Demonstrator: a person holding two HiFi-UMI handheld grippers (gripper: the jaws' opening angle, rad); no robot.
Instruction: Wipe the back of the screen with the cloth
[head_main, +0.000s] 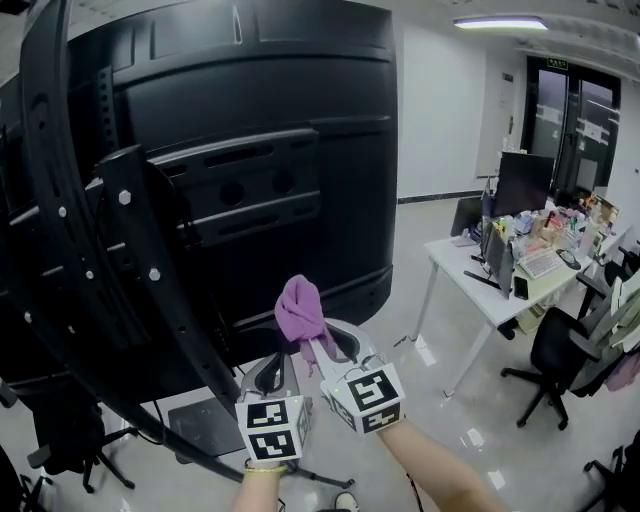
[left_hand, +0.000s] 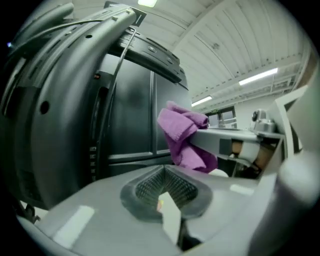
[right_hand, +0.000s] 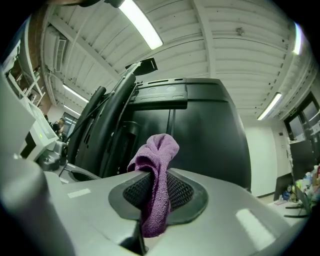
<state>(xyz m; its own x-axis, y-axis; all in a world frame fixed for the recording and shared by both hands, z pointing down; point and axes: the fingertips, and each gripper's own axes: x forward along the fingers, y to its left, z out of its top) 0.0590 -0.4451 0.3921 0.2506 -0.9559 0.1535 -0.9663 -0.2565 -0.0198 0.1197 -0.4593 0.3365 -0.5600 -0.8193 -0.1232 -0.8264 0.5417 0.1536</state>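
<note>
- One purple cloth (head_main: 299, 308), bunched, pinched between the closed jaws of the right gripper (head_main: 316, 352), held up near the lower back of the black screen (head_main: 262, 130).
- Left gripper (head_main: 276, 372): just beside the right, jaws together, nothing held.

We note white wall (head_main: 440, 120), glossy pale floor (head_main: 440, 420) with light reflections. Ceiling strip light (head_main: 500, 22) lit; ribbed white ceiling (right_hand: 235, 55) overhead. At right we see cluttered white desk (head_main: 462, 275), dark monitor (head_main: 525, 185) on it, black office chair (head_main: 553, 350) beside, dark glass doors (head_main: 560, 115) behind.
</note>
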